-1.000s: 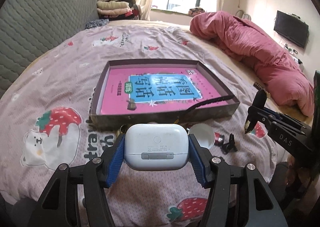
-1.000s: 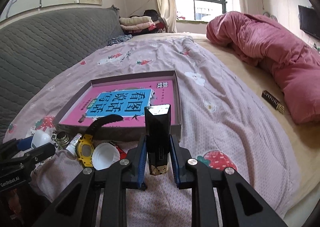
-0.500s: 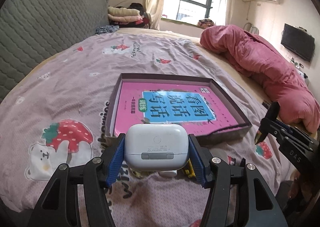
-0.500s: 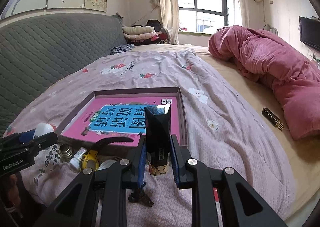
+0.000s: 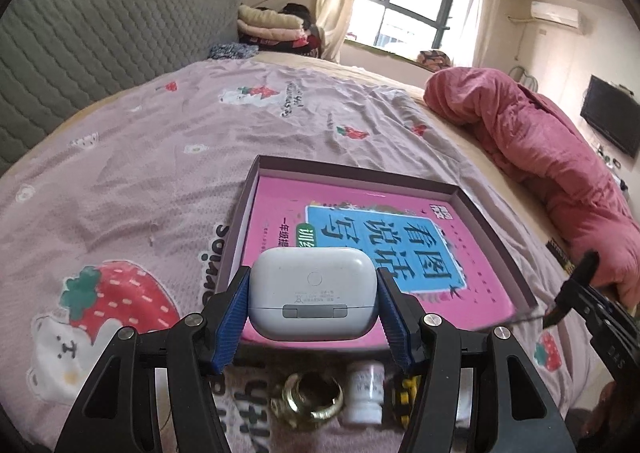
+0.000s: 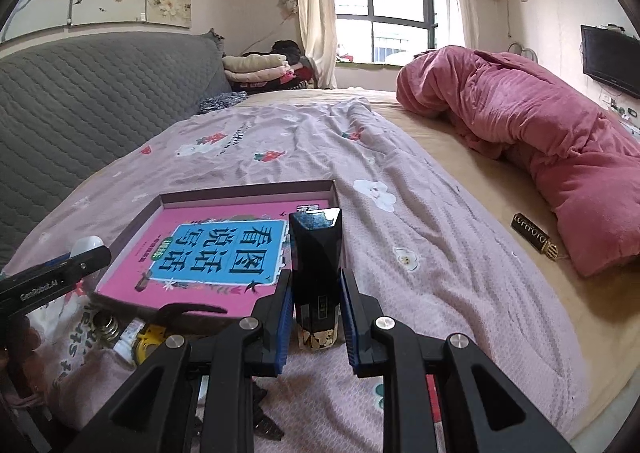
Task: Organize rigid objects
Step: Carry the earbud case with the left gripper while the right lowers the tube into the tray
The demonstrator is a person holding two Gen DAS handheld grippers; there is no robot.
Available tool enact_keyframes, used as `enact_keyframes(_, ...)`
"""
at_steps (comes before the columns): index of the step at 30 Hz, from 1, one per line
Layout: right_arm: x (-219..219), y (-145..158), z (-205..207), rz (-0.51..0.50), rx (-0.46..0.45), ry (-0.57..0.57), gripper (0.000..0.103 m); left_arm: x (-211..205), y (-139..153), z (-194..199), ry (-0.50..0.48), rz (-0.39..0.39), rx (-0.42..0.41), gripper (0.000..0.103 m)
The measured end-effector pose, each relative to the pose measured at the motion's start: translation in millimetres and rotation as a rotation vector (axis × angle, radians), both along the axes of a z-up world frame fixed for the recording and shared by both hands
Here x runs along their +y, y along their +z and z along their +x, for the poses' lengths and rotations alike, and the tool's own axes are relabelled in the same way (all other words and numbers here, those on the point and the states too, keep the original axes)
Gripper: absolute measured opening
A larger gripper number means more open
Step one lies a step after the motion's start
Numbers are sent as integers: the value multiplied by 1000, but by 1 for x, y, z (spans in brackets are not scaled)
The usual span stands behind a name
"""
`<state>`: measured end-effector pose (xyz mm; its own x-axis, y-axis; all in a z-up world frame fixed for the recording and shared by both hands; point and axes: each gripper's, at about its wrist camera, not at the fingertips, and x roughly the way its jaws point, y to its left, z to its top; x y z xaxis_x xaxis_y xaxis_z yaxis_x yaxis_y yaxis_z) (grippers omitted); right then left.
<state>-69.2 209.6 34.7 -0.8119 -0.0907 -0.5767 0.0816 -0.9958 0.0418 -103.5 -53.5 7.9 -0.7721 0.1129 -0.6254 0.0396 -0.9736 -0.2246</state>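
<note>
Left tool [image 5: 313,303] grips the earbud case [image 5: 313,293], right tool [image 6: 314,303] clamps a black bottle [image 6: 316,257], both poised for the tray [image 5: 496,241] at 12 o'clock

Ahead of my grippers I see a bed [image 6: 400,213] under a strawberry-print sheet [image 5: 160,157], grey quilted headboard [image 6: 80,101] left, daylit window [image 6: 384,5] beyond, television [image 6: 608,57] on the right wall.

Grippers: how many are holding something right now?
2. Left gripper clamps the white earbud case; right gripper clamps the black faceted case.
</note>
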Motion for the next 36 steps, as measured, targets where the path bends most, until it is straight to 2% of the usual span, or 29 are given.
enact_keyframes(14, -5, 1, -34, 23, -22, -20, 23, -2, -19, -36, -12, -29, -44, 62)
enact_keyframes(25, -25, -28, -65, 86, -163, 17, 23, 5, -32, -44, -61, -36, -100, 62)
enact_keyframes(36, -34, -48, -74, 108, -224, 28, 23, 3, -37, -46, -60, -42, -110, 62)
